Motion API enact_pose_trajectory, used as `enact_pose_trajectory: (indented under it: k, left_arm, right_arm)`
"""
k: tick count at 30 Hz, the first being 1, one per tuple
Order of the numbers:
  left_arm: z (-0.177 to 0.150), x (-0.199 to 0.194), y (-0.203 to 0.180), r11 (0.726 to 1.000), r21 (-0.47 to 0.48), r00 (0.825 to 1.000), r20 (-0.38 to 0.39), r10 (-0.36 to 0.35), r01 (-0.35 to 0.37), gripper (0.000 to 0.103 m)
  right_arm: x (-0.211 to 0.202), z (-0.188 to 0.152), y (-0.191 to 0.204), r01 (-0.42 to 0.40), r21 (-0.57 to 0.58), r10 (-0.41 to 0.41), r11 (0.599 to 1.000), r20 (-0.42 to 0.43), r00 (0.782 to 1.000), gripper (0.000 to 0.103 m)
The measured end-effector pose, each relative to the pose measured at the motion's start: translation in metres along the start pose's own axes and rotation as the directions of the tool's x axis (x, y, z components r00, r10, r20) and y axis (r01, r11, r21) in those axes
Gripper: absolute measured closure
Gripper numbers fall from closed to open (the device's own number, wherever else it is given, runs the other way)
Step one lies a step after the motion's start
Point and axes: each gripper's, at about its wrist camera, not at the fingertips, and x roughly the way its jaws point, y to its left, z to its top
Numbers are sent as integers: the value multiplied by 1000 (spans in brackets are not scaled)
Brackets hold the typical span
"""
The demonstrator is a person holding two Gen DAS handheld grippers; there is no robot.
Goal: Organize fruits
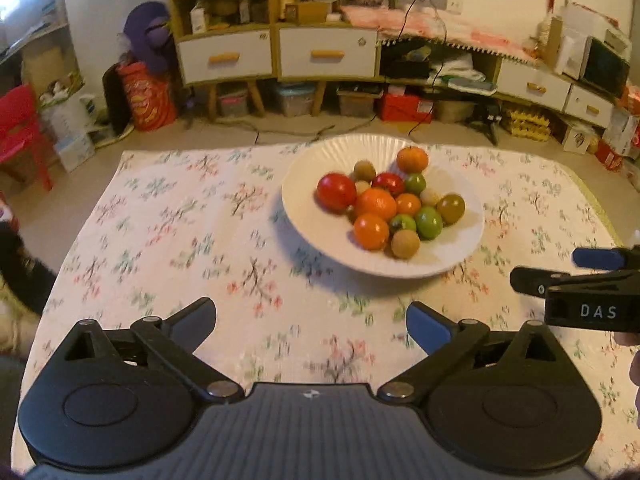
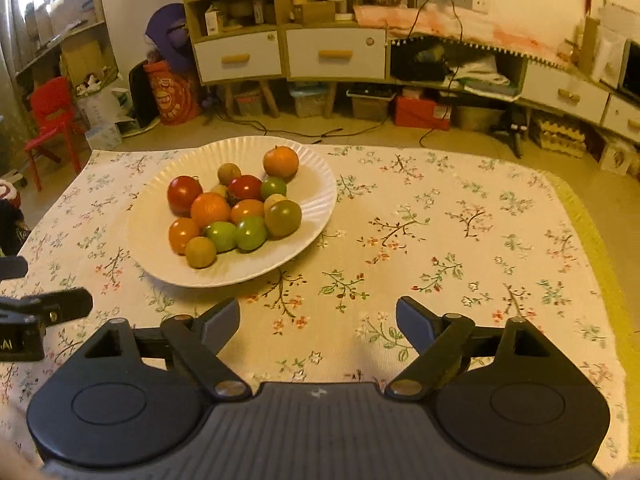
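Observation:
A white fluted plate (image 1: 320, 220) (image 2: 160, 256) stands on the floral tablecloth and holds several small fruits: red (image 1: 336, 191) (image 2: 184, 193), orange (image 1: 375, 203) (image 2: 210, 210), green (image 1: 428, 222) (image 2: 250, 233) and brown (image 1: 405, 243) (image 2: 200, 252). My left gripper (image 1: 310, 322) is open and empty, short of the plate's near edge. My right gripper (image 2: 318, 320) is open and empty, to the right of the plate over bare cloth. The right gripper's fingers (image 1: 536, 280) show at the right edge of the left wrist view. The left gripper's fingers (image 2: 60, 304) show at the left edge of the right wrist view.
The floral tablecloth (image 1: 180, 240) (image 2: 460, 240) covers the table. Beyond the far edge is floor, with cabinets with drawers (image 1: 276, 54) (image 2: 288, 54), storage boxes and cables. A red chair (image 1: 20, 128) (image 2: 52, 120) stands at the left.

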Motion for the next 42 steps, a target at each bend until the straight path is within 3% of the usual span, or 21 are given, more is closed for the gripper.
enact_pose_trajectory:
  k: [7,13,23,42]
  left_arm:
    - [-13,-17,1,998,-51,999,-31,28,-30,4]
    - [-16,-17,1,993,-46,993,-27,111,-112,4]
    - [-18,-16,1,994,-31,994,-33,107,-108,4]
    - [-20,-18,-5,996,-7,995,-32,92,-92,4]
  right_arm:
    - [-27,-7,20,12,-40,-11,999,12,1000,1]
    - [-29,-10,27,51,-75,-52,996,-14,999,1]
    - [-30,-15,36,96,-121,-98,988,-4,995,1]
    - [-33,-17,42,59,-127,-63,990,-25,998,1]
